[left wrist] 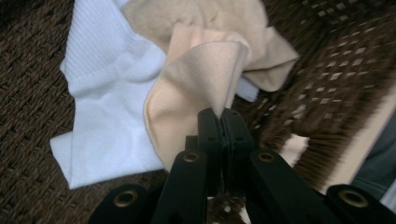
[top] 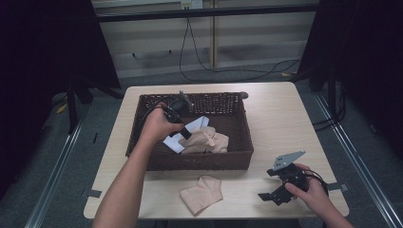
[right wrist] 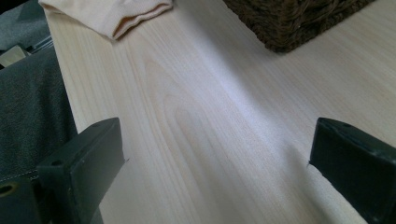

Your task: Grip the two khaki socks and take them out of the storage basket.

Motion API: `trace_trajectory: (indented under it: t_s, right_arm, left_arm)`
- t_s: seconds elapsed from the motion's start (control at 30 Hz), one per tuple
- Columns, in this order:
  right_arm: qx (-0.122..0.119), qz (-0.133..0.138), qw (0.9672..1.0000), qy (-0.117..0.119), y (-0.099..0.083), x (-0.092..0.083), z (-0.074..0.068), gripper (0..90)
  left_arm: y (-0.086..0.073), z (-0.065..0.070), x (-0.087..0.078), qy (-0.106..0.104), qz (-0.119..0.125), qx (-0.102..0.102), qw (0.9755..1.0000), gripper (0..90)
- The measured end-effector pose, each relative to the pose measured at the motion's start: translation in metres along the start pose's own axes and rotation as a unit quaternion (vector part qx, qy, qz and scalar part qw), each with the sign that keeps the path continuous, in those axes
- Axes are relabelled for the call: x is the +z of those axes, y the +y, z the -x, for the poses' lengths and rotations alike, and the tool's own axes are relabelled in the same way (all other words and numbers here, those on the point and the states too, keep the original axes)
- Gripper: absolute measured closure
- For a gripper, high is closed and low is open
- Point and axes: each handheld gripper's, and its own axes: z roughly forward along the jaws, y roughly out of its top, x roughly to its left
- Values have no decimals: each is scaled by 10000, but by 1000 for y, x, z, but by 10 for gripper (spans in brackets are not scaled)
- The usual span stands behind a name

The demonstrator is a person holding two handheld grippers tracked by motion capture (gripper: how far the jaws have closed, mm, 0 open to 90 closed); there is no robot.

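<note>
A light wooden table (top: 280, 118) carries a dark brown woven wicker basket (top: 237, 124). Inside the basket lies a white ribbed cloth (left wrist: 100, 107), and partly on top of it a beige soft sock (left wrist: 201, 79). The left gripper (left wrist: 223, 116) is over the basket and its jaws are pressed together on an edge of this beige sock, which rises from the heap up to the tips. A second beige sock (top: 202, 194) lies flat on the table, in front of the basket. The right gripper (top: 273, 194) rests near the table's front right corner, well apart from the socks, with its jaws wide apart and nothing between them.
</note>
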Motion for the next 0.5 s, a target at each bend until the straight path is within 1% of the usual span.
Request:
trace_trajectory:
  t_s: [0.07,0.13,0.2,0.23,0.27,0.33,0.37,0.4,0.5]
  right_arm:
    - [4,0,10000,-4,0,0,0,22]
    - [3,-4,10000,1,0,0,0,22]
    - [11,-13,10000,4,0,0,0,22]
    - [5,-8,10000,5,0,0,0,22]
    - [10,0,10000,20,0,0,0,22]
    - [9,1,10000,22,0,0,0,22]
    - [23,9,10000,21,0,0,0,22]
    - [19,13,10000,18,0,0,0,22]
    - [19,19,10000,16,0,0,0,22]
  left_arm:
    - [0,3,-7,-12,18,-29,10000,881]
    - [1,5,-12,4,-13,-33,10000,881]
    - [1,5,-15,-15,-14,-24,10000,881]
    - [1,6,-17,-27,-11,-45,10000,881]
    - [1,8,-21,-55,-5,-111,9999,881]
    - [2,8,-23,-50,-39,-112,9999,881]
    - [2,9,-25,-65,-32,-159,9998,881]
    - [3,9,-28,-95,-50,-139,9998,881]
    - [4,10,-31,-118,-90,-169,9997,881]
